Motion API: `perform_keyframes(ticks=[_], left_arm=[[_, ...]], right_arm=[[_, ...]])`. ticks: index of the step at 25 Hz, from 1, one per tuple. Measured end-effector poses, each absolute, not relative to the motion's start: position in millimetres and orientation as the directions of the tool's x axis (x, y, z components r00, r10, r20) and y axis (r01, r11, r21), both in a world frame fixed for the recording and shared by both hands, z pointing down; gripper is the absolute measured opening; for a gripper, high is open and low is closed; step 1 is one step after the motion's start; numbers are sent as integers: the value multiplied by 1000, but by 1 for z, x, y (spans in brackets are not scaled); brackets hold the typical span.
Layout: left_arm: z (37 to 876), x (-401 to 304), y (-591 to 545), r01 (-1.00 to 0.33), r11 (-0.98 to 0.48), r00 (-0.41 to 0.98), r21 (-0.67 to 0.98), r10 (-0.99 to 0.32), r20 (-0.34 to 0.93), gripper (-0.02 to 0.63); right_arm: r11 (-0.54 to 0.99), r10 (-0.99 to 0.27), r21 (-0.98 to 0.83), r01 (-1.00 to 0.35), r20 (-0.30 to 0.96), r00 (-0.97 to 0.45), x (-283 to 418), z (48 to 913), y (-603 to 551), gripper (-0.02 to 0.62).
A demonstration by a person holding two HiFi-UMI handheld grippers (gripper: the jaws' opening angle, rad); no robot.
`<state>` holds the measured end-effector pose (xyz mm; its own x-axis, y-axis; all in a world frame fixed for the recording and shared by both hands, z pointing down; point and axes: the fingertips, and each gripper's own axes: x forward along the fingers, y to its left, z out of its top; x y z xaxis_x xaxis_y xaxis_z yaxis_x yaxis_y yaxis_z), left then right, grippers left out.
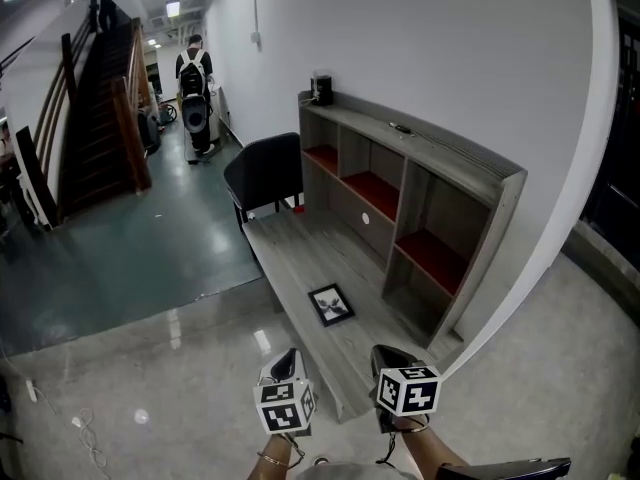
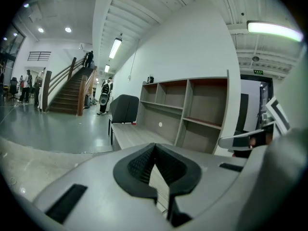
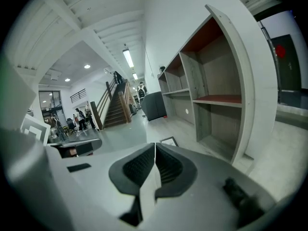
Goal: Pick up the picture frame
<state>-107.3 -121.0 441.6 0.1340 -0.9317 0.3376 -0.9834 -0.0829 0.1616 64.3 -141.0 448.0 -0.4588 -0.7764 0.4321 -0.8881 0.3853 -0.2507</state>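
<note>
Jaws of both tools are pressed together with nothing between them. The left gripper point(image 1: 288, 356) and the right gripper point(image 1: 384, 356) are held side by side at the near end of a long grey wooden platform point(image 1: 300, 248). Just beyond them, the small black-rimmed picture frame point(image 1: 331, 304) lies flat on that platform, in front of a grey shelf unit with red-lined compartments point(image 1: 440, 140). Farther back, a black chair point(image 1: 265, 171) stands at the platform's far end, with a wooden staircase point(image 1: 100, 118) beyond.
</note>
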Motion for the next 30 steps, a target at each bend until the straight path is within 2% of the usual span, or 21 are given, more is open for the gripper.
perform_keyframes(ticks=[8, 19, 30], left_arm=[[453, -111, -166, -978, -130, 182, 164, -915, 360, 14], [496, -113, -187, -968, -163, 233, 190, -866, 442, 14], [502, -123, -189, -970, -125, 210, 206, -860, 465, 14]], right_arm=[[320, -796, -273, -907, 441, -414, 67, 455, -182, 32], [226, -775, -268, -937, 533, -340, 75, 496, -193, 32], [248, -771, -218, -944, 545, -328, 62, 496, -210, 32]])
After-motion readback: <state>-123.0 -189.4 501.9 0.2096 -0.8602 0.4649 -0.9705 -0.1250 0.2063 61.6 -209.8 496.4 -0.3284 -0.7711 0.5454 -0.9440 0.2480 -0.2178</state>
